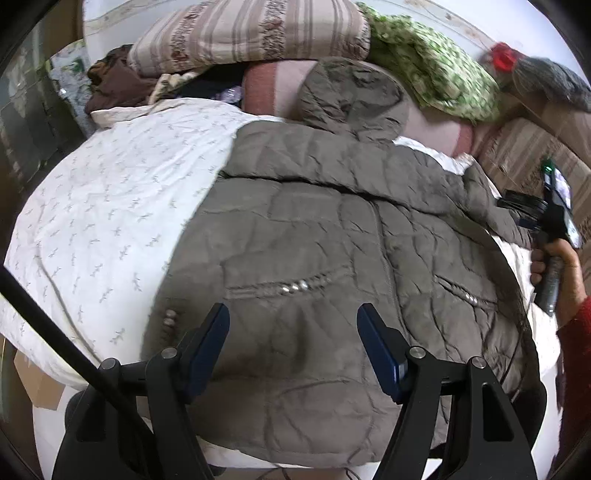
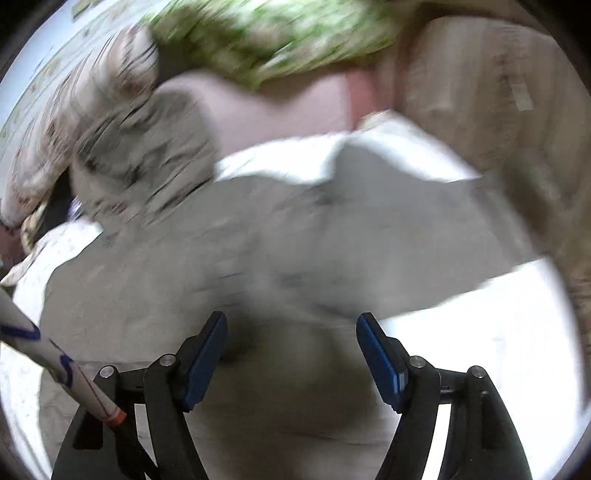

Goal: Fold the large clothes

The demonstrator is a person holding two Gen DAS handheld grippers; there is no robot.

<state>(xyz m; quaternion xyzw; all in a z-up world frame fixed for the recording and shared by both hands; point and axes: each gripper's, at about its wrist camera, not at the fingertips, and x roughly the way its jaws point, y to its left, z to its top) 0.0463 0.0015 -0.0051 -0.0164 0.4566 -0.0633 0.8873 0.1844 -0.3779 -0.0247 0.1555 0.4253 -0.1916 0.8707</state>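
A grey-brown quilted jacket (image 1: 332,240) lies spread on a white patterned bed sheet (image 1: 110,203), with its hood (image 1: 351,96) at the far end and its sleeve folded across the chest. My left gripper (image 1: 293,321) hovers open above the jacket's lower hem, with nothing between its fingers. At the right edge a hand (image 1: 561,258) in a red sleeve holds the other gripper's handle beside the jacket. The right wrist view is heavily blurred. There my right gripper (image 2: 291,328) stands open above the jacket (image 2: 258,240), with no cloth between its pads.
Striped pillows (image 1: 251,33), a green patterned blanket (image 1: 424,70), a pink blanket (image 1: 277,85) and brown cloth (image 1: 114,81) pile up behind the hood. Cardboard boxes (image 1: 524,147) stand at the right. A black rod (image 1: 55,332) crosses the lower left.
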